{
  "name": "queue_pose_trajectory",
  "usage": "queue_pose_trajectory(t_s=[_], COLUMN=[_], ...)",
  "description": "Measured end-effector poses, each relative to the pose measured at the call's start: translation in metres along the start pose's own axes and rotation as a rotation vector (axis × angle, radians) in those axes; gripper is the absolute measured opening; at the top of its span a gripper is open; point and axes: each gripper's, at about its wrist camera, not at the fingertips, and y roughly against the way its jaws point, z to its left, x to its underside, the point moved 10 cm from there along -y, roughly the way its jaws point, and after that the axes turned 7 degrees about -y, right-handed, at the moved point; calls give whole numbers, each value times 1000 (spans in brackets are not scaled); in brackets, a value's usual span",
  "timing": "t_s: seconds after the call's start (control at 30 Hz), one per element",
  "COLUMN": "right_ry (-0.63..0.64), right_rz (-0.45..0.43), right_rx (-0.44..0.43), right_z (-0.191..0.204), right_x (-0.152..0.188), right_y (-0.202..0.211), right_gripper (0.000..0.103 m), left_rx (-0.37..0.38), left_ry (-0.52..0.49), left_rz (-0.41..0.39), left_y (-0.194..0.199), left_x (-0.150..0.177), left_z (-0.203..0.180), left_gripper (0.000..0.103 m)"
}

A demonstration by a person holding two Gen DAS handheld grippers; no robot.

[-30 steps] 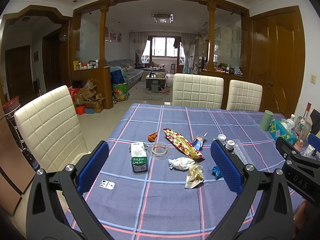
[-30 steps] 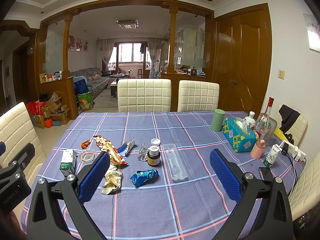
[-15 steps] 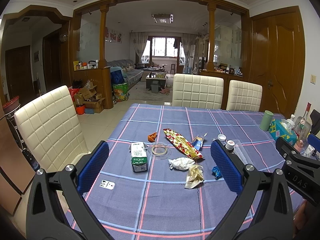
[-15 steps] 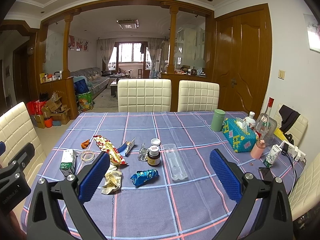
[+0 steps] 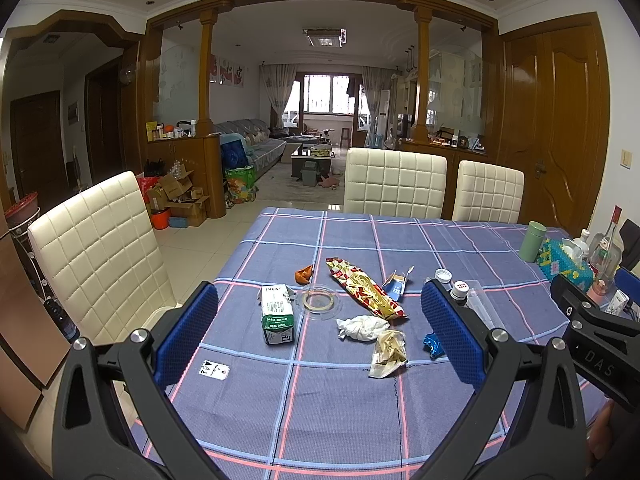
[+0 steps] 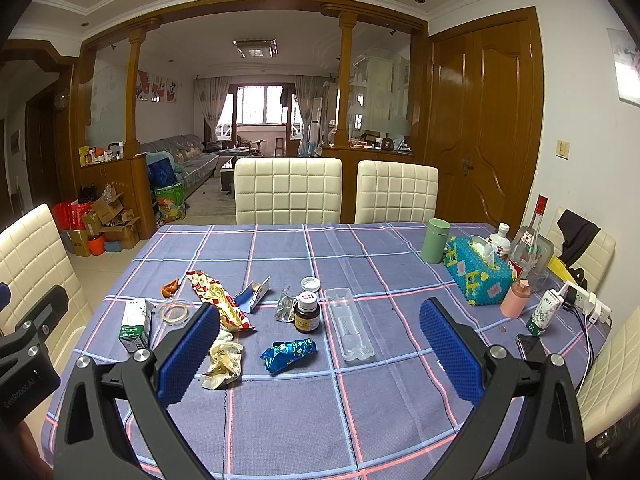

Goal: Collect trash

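Observation:
Trash lies scattered on the blue plaid tablecloth (image 5: 344,408). A green-and-white milk carton (image 5: 277,313), a white crumpled tissue (image 5: 362,327), a cream wrapper (image 5: 389,353) and a long red-and-gold wrapper (image 5: 366,289) lie ahead of my left gripper (image 5: 320,328), which is open and empty above the near table edge. In the right wrist view a blue foil wrapper (image 6: 289,354), the cream wrapper (image 6: 222,363) and a clear plastic tray (image 6: 349,328) lie ahead of my right gripper (image 6: 320,340), also open and empty.
A brown medicine bottle (image 6: 307,312), tape roll (image 6: 173,313) and blister pack (image 6: 285,306) sit mid-table. A green cup (image 6: 436,240), beaded tissue box (image 6: 476,272), bottles and a power strip (image 6: 588,304) stand at the right edge. White chairs (image 6: 288,192) surround the table.

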Motion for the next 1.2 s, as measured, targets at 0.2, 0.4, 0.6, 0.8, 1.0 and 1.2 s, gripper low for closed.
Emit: queue_pose_trajectory(t_s=[0.2,0.4,0.6,0.8,1.0,1.2], right_ry=[-2,-1,0,0,-1,0], right_rz=[0,1,-1,0,1,2], right_rx=[1,1,1,1,0,1], right_z=[-1,-1,-1,-1,-1,-2], right_x=[0,0,0,1,0,1], right_y=[0,0,0,0,0,-1], right_gripper=[97,97,97,97,97,97], left_rx=[-2,-1,0,-1,-1,1], left_ry=[0,-1,0,0,0,1], left_rz=[-1,-1,-1,-1,-1,3], left_y=[1,1,1,1,1,1], left_x=[-2,-2,-2,-2,-2,-2], left_z=[0,0,0,0,0,-1], left_gripper=[100,100,100,100,100,100])
